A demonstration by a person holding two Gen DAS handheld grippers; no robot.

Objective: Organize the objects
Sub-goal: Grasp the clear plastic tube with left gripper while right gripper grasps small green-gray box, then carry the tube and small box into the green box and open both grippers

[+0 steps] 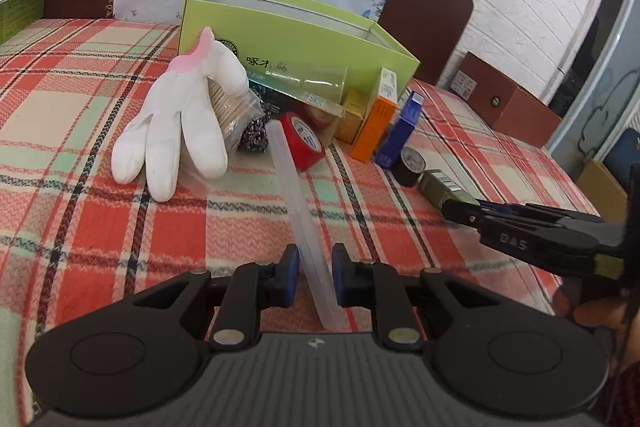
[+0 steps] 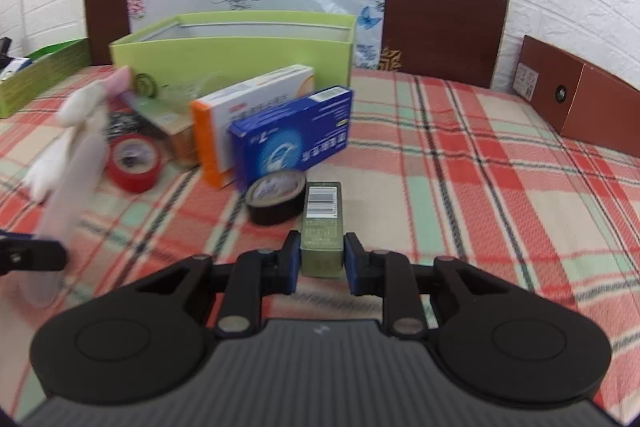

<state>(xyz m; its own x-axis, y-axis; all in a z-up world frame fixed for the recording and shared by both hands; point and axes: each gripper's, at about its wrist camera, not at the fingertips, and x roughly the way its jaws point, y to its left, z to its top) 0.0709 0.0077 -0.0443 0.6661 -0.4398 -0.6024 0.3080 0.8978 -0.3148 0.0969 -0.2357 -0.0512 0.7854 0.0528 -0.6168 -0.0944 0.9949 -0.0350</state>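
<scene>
Right now the left gripper has a translucent plastic stick standing between its fingers, which sit just either side of it with small gaps showing, so whether they pinch it cannot be told. The stick slants away toward the red tape roll and the white glove. On the plaid bed cover, the right gripper has its fingers closed against the near end of a small olive-green box, which lies just right of the black tape roll. Beyond stand the blue box, the orange box and the open green box.
</scene>
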